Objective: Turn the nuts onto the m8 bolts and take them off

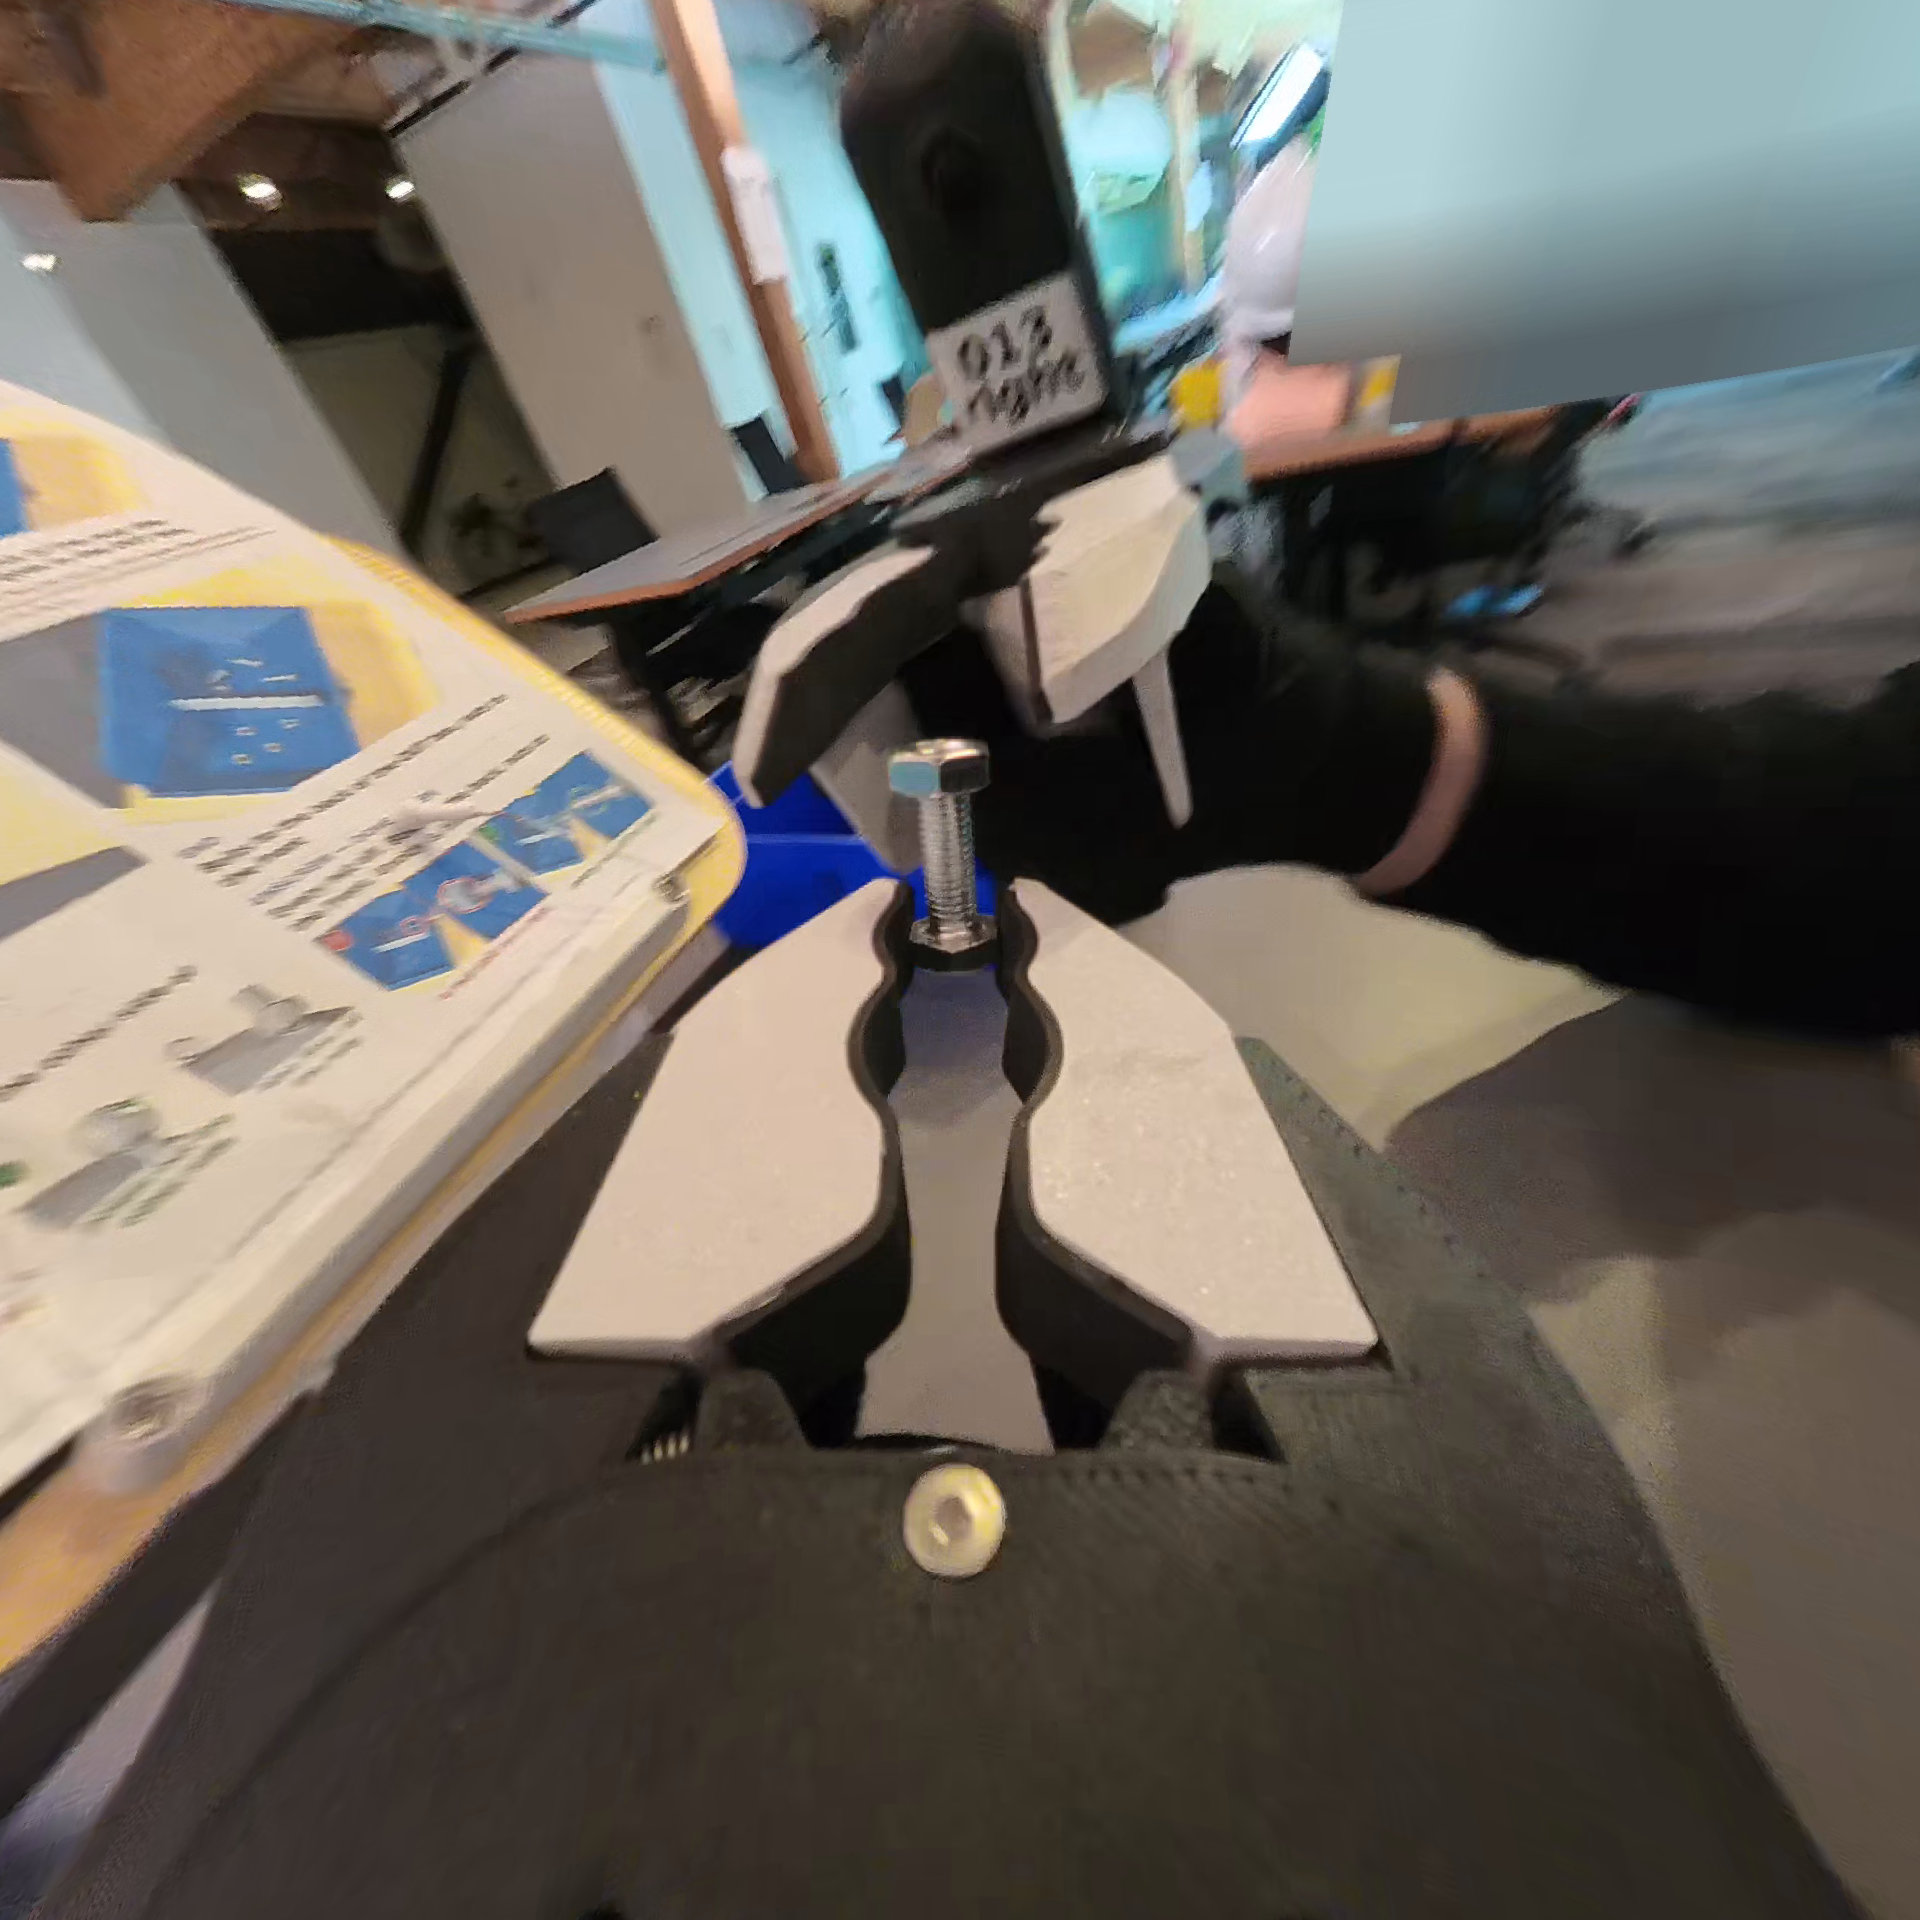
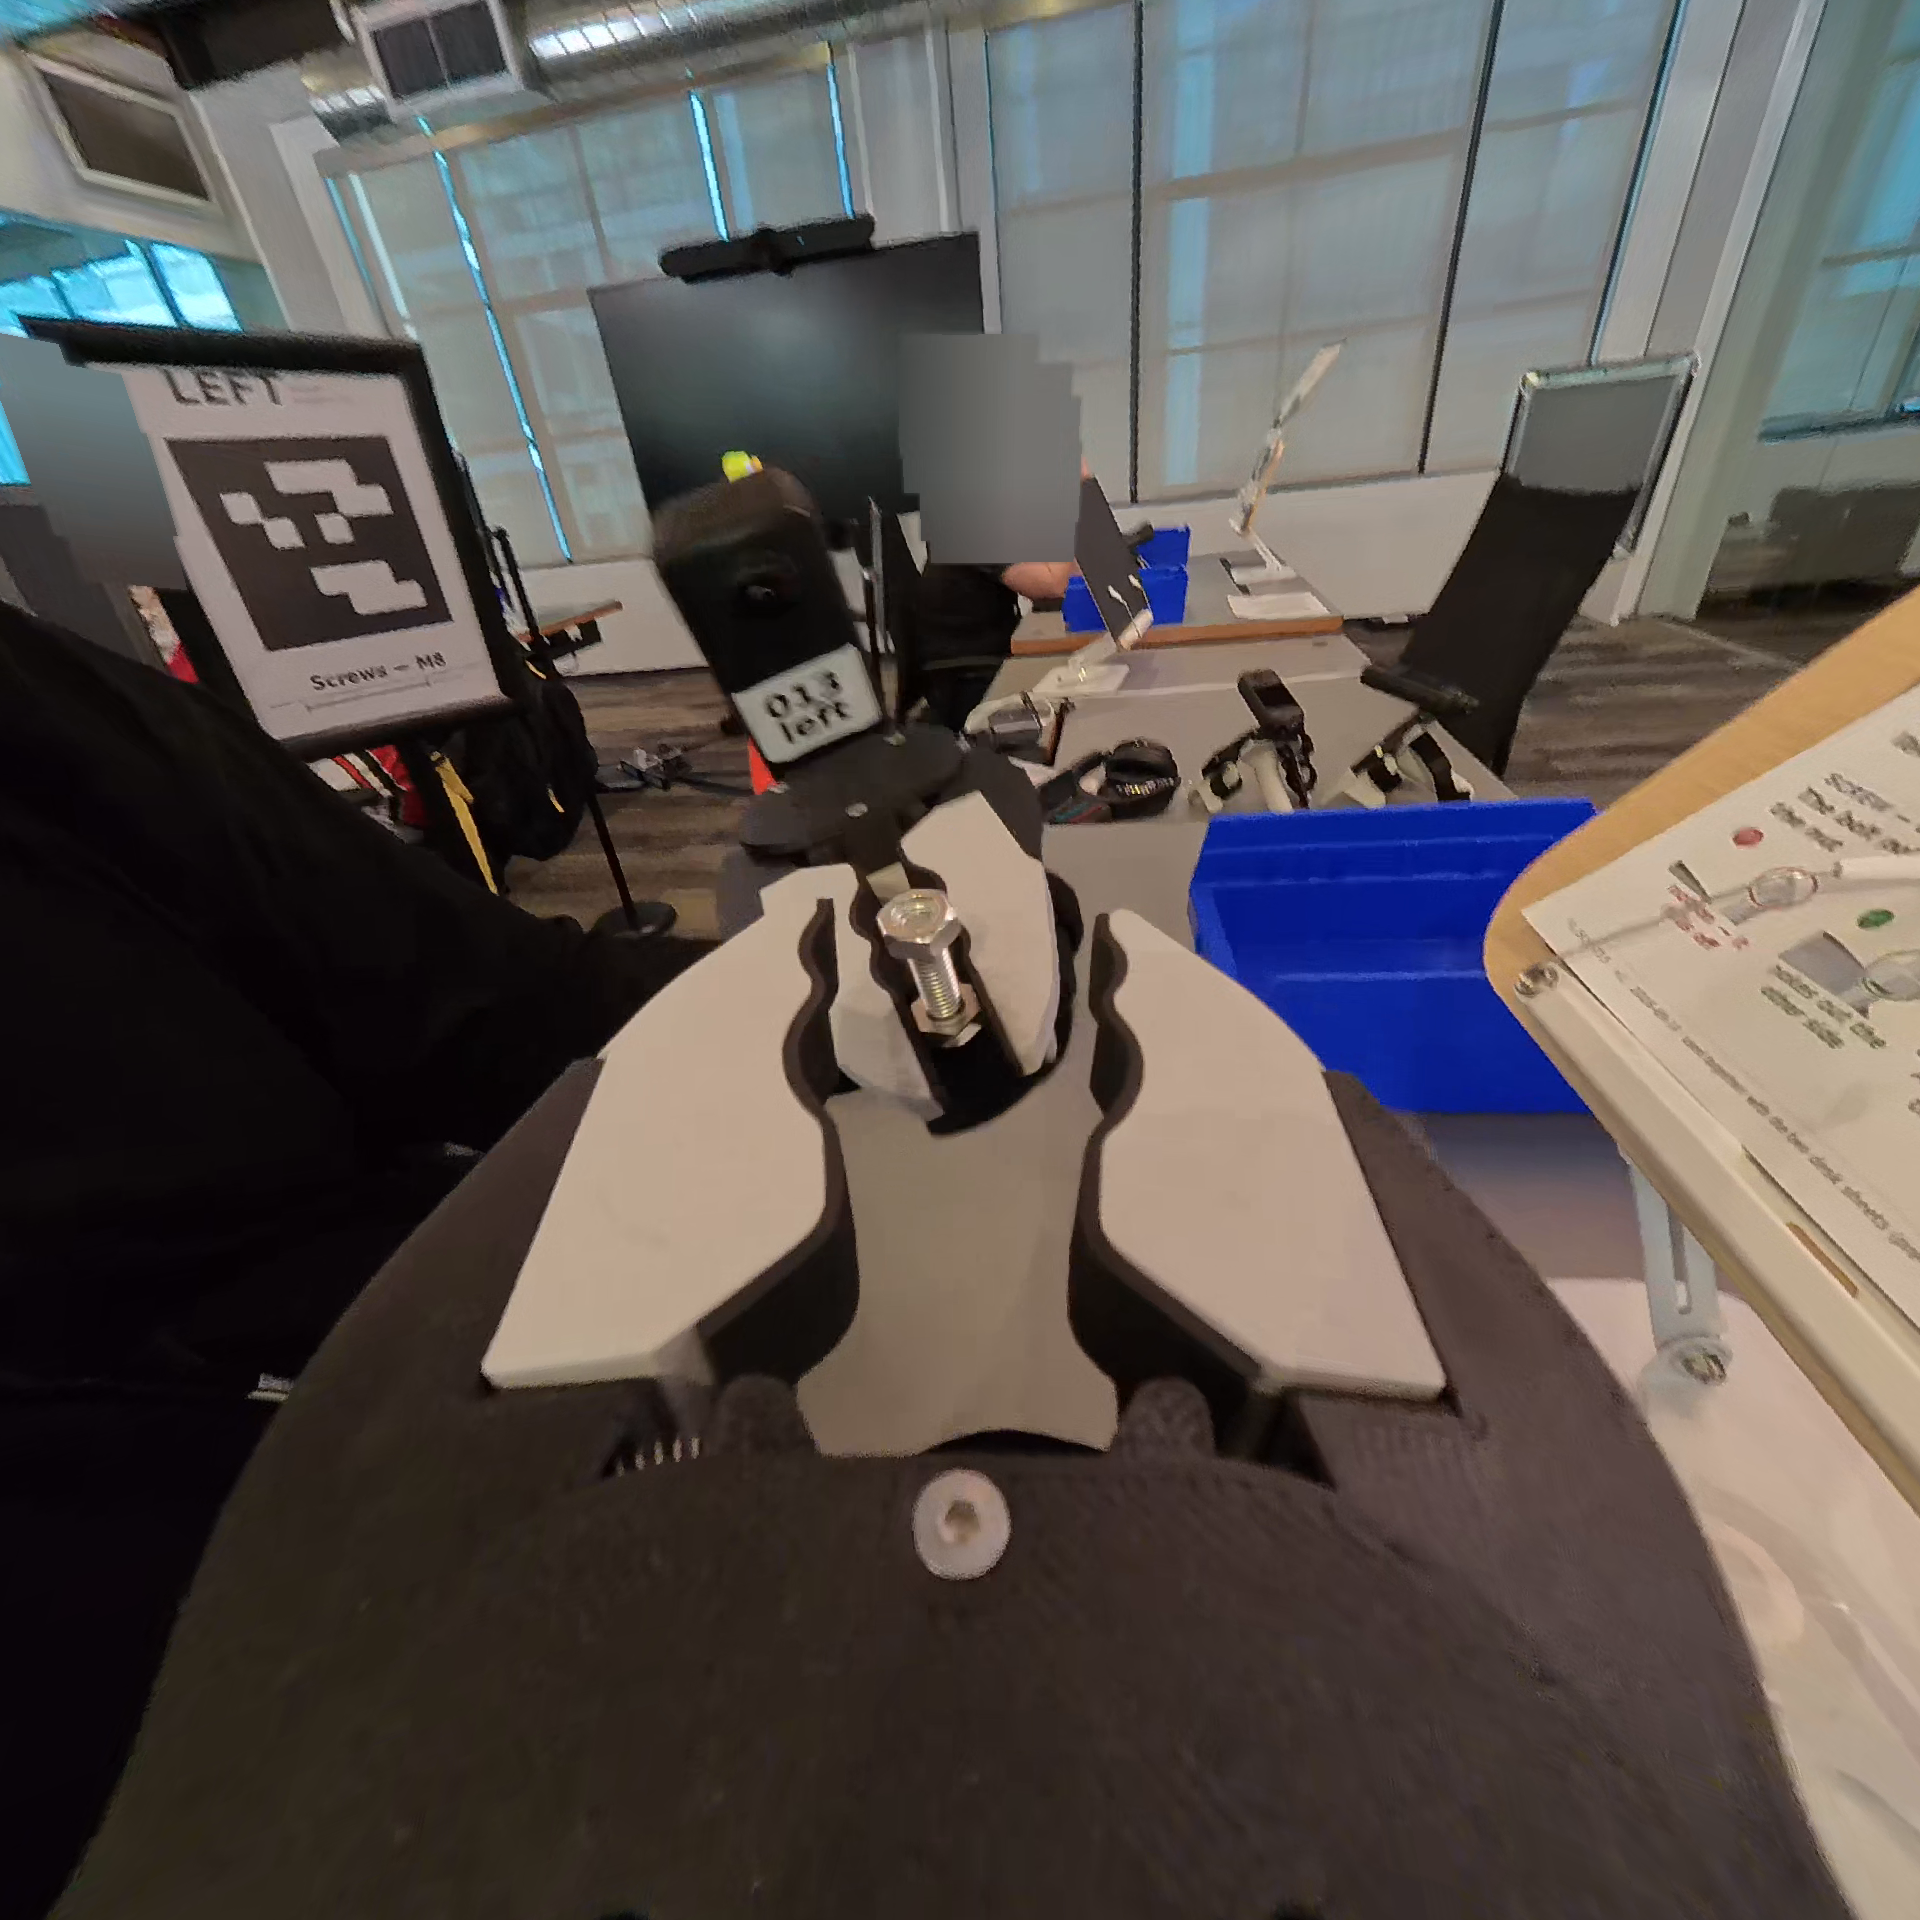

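— Closest to my lens, what's in the left gripper [image 1: 951,925]?

— Its two fingertips pinch a steel hex nut [image 1: 952,932]. An M8 bolt [image 1: 940,831] is threaded into that nut and stands upright above it, hex head on top. I see the dark pads pressed against the nut's flats on both sides.

— And the right gripper [image 2: 961,997]?

— Spread wide. From its own camera I see the bolt [image 2: 928,961] and nut [image 2: 948,1018] lying between the fingers with clear gaps to each pad, so it grips nothing. From the left view it hangs just above and behind the bolt head, its fingers [image 1: 821,675] apart, with a black-gloved hand [image 1: 1299,748] behind it.

— Containers?

— One blue plastic bin [image 2: 1382,935] sits just beyond the bolt, to the right of it in the right view. The part of its inside I can see is bare blue wall and floor; its near corner is hidden by the instruction board [image 2: 1766,987], so I cannot tell whether anything lies there. In the left view only a blue sliver [image 1: 800,883] shows behind the bolt, beside the same board [image 1: 312,883].
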Demonstrator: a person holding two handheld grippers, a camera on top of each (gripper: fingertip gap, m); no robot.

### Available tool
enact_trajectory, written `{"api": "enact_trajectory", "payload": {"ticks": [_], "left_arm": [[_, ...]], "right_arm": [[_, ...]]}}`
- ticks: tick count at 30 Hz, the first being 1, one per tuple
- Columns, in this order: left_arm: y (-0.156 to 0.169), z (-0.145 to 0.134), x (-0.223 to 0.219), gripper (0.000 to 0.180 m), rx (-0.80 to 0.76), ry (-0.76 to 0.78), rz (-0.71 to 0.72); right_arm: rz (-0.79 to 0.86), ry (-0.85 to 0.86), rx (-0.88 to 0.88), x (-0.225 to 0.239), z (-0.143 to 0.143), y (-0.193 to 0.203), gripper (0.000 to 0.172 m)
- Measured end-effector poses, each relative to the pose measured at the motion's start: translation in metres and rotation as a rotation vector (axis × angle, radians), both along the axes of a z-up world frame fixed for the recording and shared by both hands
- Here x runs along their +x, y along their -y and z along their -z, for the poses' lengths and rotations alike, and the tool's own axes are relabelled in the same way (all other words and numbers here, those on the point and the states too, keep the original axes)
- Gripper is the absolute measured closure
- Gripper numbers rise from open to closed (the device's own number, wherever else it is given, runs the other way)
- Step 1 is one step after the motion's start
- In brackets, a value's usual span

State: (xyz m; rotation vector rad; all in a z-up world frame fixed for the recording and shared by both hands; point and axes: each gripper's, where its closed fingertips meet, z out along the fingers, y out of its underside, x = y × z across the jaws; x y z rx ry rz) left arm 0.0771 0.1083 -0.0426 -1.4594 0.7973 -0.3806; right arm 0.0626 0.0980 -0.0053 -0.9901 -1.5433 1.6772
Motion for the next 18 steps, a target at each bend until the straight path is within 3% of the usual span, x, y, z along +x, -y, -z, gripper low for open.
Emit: {"api": "enact_trajectory", "payload": {"ticks": [4,10,18], "left_arm": [[-0.015,0.010,-0.021,0.166,0.067,-0.264,-0.218],[-0.025,0.019,-0.038,0.166,0.095,-0.439,-0.364],[-0.024,0.026,-0.037,0.166,0.075,-0.457,-0.362]], "right_arm": [[0.075,0.119,0.066,-0.006,0.014,-0.004,0.131],[0.160,0.228,0.074,-0.017,0.026,-0.004,0.140],[0.215,0.251,0.124,-0.021,0.035,-0.011,0.158]]}}
